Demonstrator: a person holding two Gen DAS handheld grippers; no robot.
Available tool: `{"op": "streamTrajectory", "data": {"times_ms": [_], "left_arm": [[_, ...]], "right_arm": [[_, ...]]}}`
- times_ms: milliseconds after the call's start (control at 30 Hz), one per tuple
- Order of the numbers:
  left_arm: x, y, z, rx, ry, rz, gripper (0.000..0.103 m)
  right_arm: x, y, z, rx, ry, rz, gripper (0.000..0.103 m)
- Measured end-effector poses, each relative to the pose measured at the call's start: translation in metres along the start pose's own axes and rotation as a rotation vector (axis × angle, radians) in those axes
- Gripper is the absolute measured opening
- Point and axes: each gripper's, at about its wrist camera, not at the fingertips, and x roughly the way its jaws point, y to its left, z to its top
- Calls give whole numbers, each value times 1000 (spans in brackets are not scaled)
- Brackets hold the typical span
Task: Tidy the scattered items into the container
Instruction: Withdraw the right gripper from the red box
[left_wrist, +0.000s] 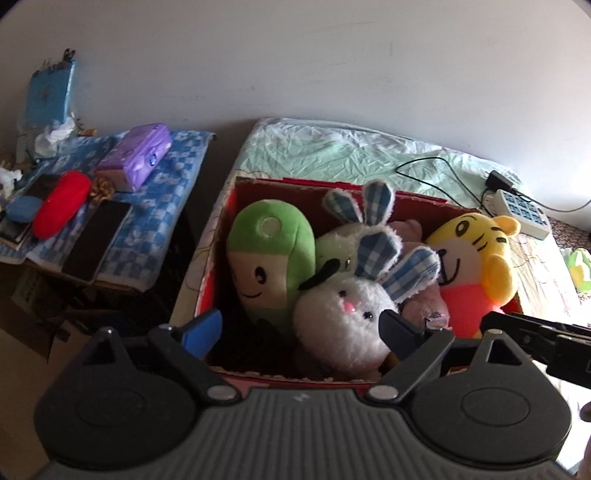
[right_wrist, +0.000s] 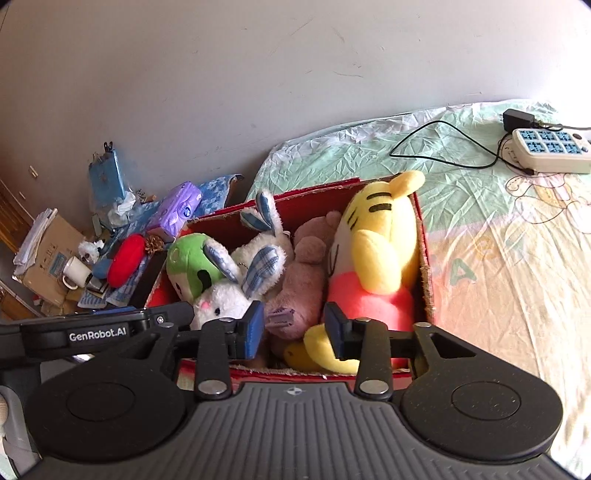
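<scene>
"GenRobot.AI" is printed in white on the black body of the left gripper (right_wrist: 177, 314), seen at the left of the right wrist view. A small compass-like emblem is marked on the ribbed grey housing of the right gripper (right_wrist: 294, 329). Printing is borne by the cardboard box (right_wrist: 51, 254) and the purple pack (right_wrist: 179, 212), but it is too small to be read

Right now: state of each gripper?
Left gripper: open, holding nothing, over the white bunny in the box.
Right gripper: open, empty, over the box.
</scene>
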Motion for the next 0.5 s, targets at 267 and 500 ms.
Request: {"op": "streamTrajectory", "data": {"times_ms": [267,500], "left_arm": [[-8,-31,-14,-42,25,171,96],[-16,-51,-26,-55,22,281,97]], "right_arm": [[-22,-8,-5,-64,32,-78,70],[-36,-17,-5,-77,53,-91,82]]}}
